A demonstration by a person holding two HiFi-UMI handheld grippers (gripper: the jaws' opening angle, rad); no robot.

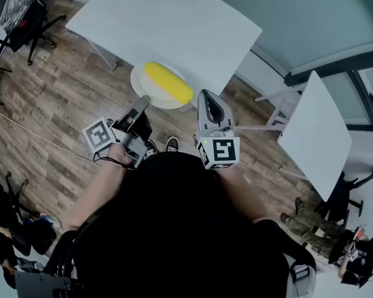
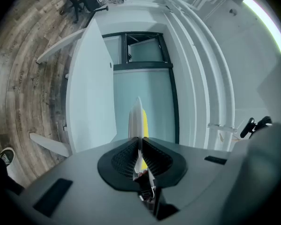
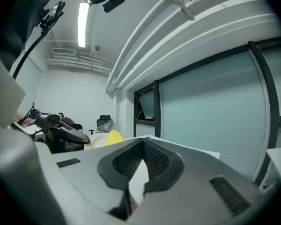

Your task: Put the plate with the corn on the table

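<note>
A white plate (image 1: 150,90) carries a yellow corn cob (image 1: 168,83). It hangs level in the air at the near edge of the white table (image 1: 168,23), partly over the wooden floor. My left gripper (image 1: 144,100) is shut on the plate's near rim. In the left gripper view the plate (image 2: 135,118) shows edge-on between the pads, with the corn (image 2: 144,123) on its right side. My right gripper (image 1: 206,95) hovers just right of the plate, shut on nothing. Its own view shows the corn (image 3: 114,137) and the left gripper (image 3: 61,134) off to the left.
A second white table (image 1: 317,135) stands to the right. Black office chairs (image 1: 25,23) sit at the upper left. A seated person (image 1: 336,241) is at the lower right. My own shoes (image 1: 172,144) show on the floor below the plate.
</note>
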